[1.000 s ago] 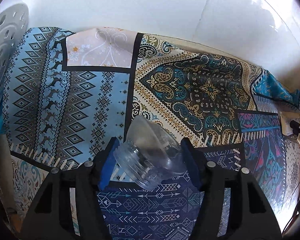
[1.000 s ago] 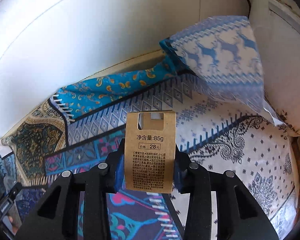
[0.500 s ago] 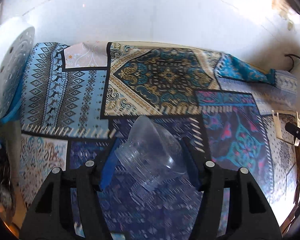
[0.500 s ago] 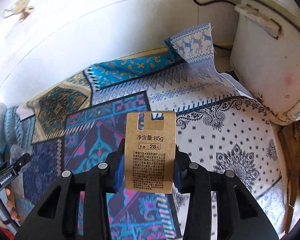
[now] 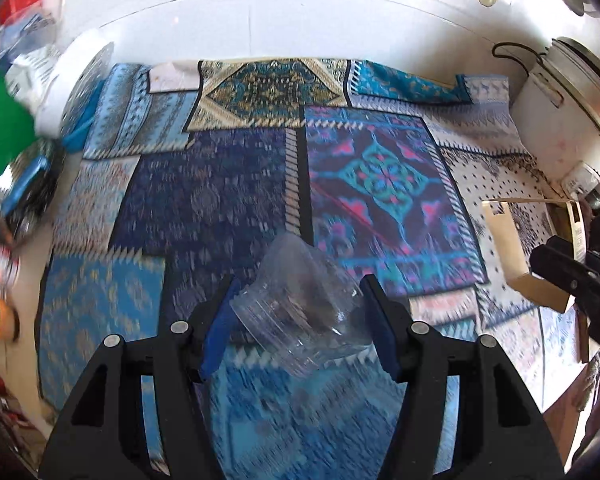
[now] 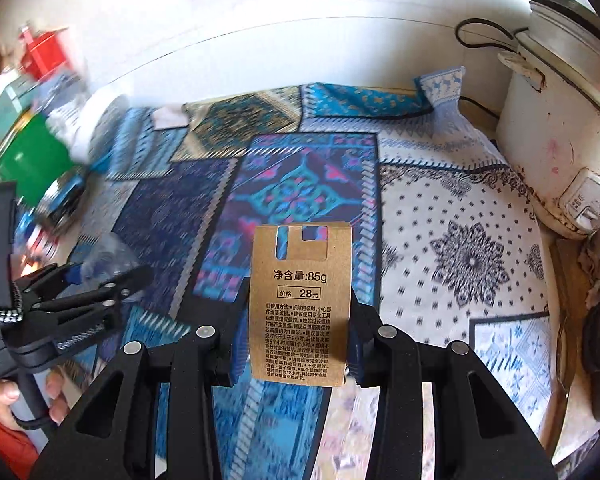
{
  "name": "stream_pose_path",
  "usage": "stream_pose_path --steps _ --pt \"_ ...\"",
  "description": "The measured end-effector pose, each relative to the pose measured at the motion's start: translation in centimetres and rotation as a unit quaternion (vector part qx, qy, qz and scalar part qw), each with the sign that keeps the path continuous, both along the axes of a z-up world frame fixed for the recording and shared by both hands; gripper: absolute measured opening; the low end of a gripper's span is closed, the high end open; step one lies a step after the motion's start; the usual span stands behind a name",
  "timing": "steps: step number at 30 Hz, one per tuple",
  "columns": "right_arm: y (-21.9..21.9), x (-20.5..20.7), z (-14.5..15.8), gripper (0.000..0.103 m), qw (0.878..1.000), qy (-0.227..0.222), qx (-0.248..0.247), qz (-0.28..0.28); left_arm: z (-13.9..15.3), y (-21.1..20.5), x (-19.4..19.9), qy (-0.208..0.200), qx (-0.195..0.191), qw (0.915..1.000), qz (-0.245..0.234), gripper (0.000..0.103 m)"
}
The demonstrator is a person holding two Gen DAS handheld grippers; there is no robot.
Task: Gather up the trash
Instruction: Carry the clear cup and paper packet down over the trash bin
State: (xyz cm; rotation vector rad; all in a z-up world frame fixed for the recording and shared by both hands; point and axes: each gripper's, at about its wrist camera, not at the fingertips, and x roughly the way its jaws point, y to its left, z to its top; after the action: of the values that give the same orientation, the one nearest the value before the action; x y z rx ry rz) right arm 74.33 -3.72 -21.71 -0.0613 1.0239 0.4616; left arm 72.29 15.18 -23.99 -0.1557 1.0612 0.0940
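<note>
Both claws raised above patchwork-cloth worktop (image 5: 220, 200), pointing toward white wall. Left claw (image 5: 300, 320) clamped on clear plastic cup (image 5: 300, 312), cup tilted, rim toward lower left, blue pads pressing both sides. Right claw (image 6: 296, 320) clamped on brown cardboard box (image 6: 300, 304), upright, printed label facing camera, box bottom hidden between fingers. White rice cooker (image 6: 556, 120) at right edge. Left side of both views motion-blurred; green object (image 5: 0, 136) there unclear.
</note>
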Motion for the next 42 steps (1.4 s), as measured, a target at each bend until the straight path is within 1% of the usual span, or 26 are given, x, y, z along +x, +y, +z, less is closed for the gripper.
stream_pose_path --steps 3,6,11,14,15,16,18,20,22,23,25,26,29,32,34,36,37,42 --pt "-0.4 -2.7 0.6 0.036 1.000 -0.007 -0.001 0.029 0.2 -1.0 -3.1 0.002 -0.014 0.9998 0.015 0.060" --pt "-0.9 -5.0 0.9 0.036 0.999 -0.005 0.004 0.044 0.9 -1.7 -5.9 0.000 -0.012 0.9997 0.021 0.060" --pt "-1.9 -8.7 1.3 0.036 0.999 -0.012 0.010 0.041 2.4 -1.9 -10.2 -0.012 -0.013 0.9997 0.019 0.060" --pt "-2.3 -10.9 1.2 0.036 0.999 -0.013 0.019 0.023 2.8 -1.7 -12.5 -0.019 -0.008 0.9997 0.010 0.059" --pt "-2.4 -11.6 1.0 0.036 1.000 -0.008 0.025 0.014 2.8 -1.6 -13.4 -0.021 -0.009 0.9997 0.006 0.056" --pt "-2.5 -12.3 0.7 0.036 1.000 -0.003 0.029 0.005 2.9 -1.5 -14.3 -0.023 -0.010 0.9997 0.001 0.049" --pt "-2.3 -14.1 0.0 0.036 1.000 0.001 0.028 -0.011 2.7 -1.1 -16.2 -0.021 -0.017 0.9995 -0.015 0.039" --pt "-2.0 -16.1 -0.7 0.036 0.999 0.004 0.019 -0.027 2.2 -0.7 -17.8 -0.021 -0.029 0.9990 -0.028 0.039" --pt "-1.8 -17.8 -1.4 0.036 0.999 0.003 0.013 -0.042 1.1 -0.4 -19.0 -0.020 -0.035 0.9981 -0.046 0.038" --pt "-1.7 -18.5 -2.0 0.036 0.999 0.007 0.009 -0.051 -0.1 -0.4 -19.3 -0.015 -0.029 0.9980 -0.054 0.037" --pt "-1.9 -19.9 -3.3 0.036 0.997 0.027 0.009 -0.072 -2.1 -0.2 -19.3 0.018 -0.012 0.9979 -0.061 0.024" --pt "-2.2 -20.5 -3.7 0.036 0.996 0.030 0.014 -0.079 -2.9 0.0 -19.7 0.026 -0.010 0.9976 -0.064 0.023" --pt "-3.2 -22.5 -4.8 0.036 0.993 0.035 0.007 -0.109 -3.8 0.6 -21.8 0.028 -0.013 0.9971 -0.070 0.023" --pt "-4.4 -24.5 -5.6 0.036 0.990 0.043 0.002 -0.136 -4.4 0.7 -24.1 0.033 0.007 0.9964 -0.078 0.025" --pt "-5.0 -25.3 -6.3 0.036 0.988 0.054 -0.003 -0.147 -5.0 0.9 -25.3 0.042 0.008 0.9958 -0.081 0.033" --pt "-5.5 -25.9 -7.2 0.036 0.986 0.067 -0.010 -0.151 -5.8 1.2 -26.5 0.050 0.006 0.9957 -0.077 0.039" --pt "-5.6 -26.1 -7.8 0.036 0.986 0.074 -0.015 -0.151 -6.3 1.4 -27.0 0.045 0.006 0.9965 -0.070 0.042" --pt "-5.6 -26.7 -11.3 0.036 0.984 0.111 -0.026 -0.138 -9.0 2.6 -29.2 0.071 0.006 0.9966 -0.041 0.043"
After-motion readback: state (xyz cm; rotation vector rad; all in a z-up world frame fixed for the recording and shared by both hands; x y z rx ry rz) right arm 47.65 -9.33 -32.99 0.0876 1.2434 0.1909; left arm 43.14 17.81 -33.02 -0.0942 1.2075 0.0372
